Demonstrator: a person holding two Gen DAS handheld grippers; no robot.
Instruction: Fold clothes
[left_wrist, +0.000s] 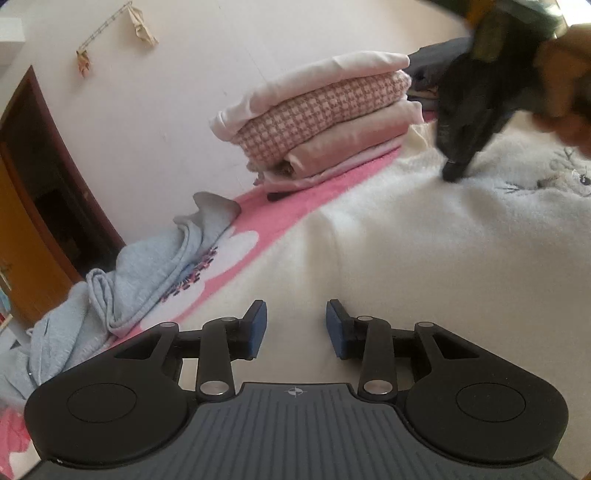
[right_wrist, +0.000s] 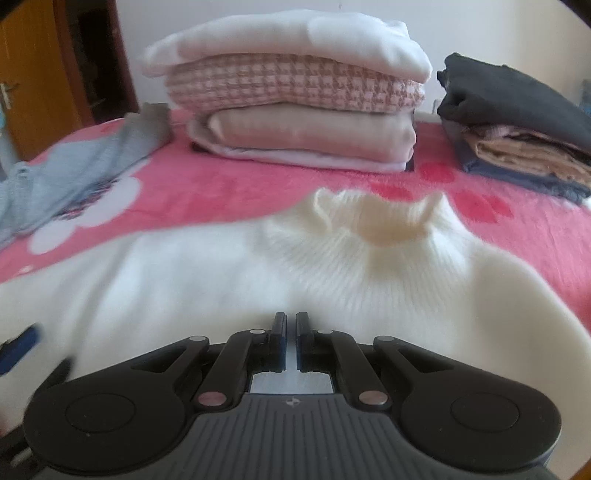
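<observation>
A cream knitted sweater with a ribbed high collar lies spread on the pink bed cover. It also fills the left wrist view. My left gripper is open and empty just above the sweater. My right gripper is nearly shut with a thin gap between the pads, low over the sweater below the collar; no cloth shows between the pads. In the left wrist view the right gripper touches the sweater with its tips, held by a hand.
A stack of folded white, pink checked and beige clothes stands behind the sweater. A second stack with a dark top stands at the right. A crumpled light blue garment lies to the left. A wooden door is far left.
</observation>
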